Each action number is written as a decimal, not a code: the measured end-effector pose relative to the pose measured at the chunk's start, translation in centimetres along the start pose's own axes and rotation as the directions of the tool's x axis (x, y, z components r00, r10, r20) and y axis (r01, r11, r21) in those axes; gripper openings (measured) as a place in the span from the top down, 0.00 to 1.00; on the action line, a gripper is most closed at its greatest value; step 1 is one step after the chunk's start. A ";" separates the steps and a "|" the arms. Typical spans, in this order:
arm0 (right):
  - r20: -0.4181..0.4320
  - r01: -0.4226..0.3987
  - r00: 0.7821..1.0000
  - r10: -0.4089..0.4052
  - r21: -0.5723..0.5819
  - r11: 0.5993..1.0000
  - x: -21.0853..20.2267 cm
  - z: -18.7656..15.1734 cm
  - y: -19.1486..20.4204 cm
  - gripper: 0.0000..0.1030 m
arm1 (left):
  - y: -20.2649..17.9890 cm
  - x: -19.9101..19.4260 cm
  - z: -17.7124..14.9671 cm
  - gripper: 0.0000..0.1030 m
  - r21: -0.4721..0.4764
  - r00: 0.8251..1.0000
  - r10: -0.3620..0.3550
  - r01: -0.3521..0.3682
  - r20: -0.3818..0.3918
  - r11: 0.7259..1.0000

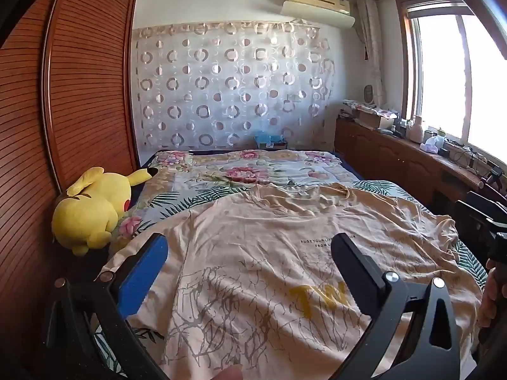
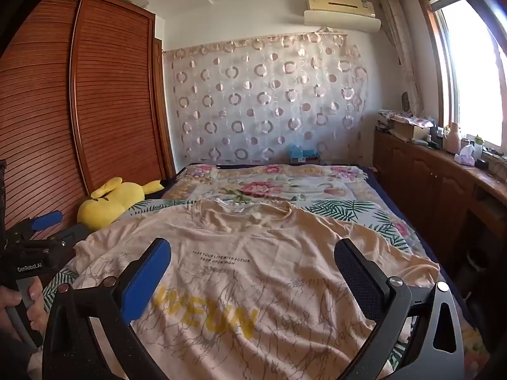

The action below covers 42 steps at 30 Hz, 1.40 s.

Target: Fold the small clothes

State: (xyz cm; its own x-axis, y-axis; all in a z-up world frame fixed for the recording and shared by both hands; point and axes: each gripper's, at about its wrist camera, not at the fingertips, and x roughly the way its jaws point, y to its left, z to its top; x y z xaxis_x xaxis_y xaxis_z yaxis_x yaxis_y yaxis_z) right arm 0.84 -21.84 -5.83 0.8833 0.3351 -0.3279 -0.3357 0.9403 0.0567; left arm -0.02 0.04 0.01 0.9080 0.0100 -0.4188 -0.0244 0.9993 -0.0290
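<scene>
T-shirt (image 2: 269, 272), beige, printed with grey branch lines, small black lettering and large yellow letters: spread face up and wrinkled on bed (image 2: 345, 190), neck opening toward the far wall, hem nearest the cameras.
Bed cover: floral panel at the far end, green leaf print beside the shirt.
Left gripper (image 1: 250, 262): jaws wide apart, blue pad on one finger, nothing between them; poised above the shirt's lower half, not touching it as far as can be seen.
Right gripper (image 2: 253, 269): jaws wide apart, blue pads, nothing gripped; above the shirt's printed chest.
Yellow plush toy (image 1: 92, 209): lying at the bed's left edge, against the slatted wooden wardrobe (image 1: 79, 79).
Circle-patterned sheer curtain (image 2: 269, 95): hung on the far wall.
Air conditioner (image 2: 342, 9): mounted above it.
Low wooden cabinet (image 2: 427, 174): under the window, top cluttered.
</scene>
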 end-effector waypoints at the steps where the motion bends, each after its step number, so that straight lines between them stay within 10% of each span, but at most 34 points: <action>1: 0.000 0.001 1.000 -0.001 -0.002 1.000 0.0 0.0 0.0 0.00 | -0.1 0.1 0.0 0.00 0.011 1.000 0.001 -0.001 -0.007 1.000; 42: 0.005 -0.001 1.000 0.001 0.008 1.000 -0.2 0.0 0.0 0.00 | -0.4 -1.3 0.7 0.00 0.013 1.000 0.019 -0.019 0.024 1.000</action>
State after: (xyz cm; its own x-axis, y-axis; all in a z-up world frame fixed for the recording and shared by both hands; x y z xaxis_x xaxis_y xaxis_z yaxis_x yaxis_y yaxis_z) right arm 0.68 -21.95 -5.75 0.8846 0.3359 -0.3236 -0.3334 0.9405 0.0648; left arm -0.94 -0.31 1.23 0.9171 0.0297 -0.3976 -0.0363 0.9993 -0.0092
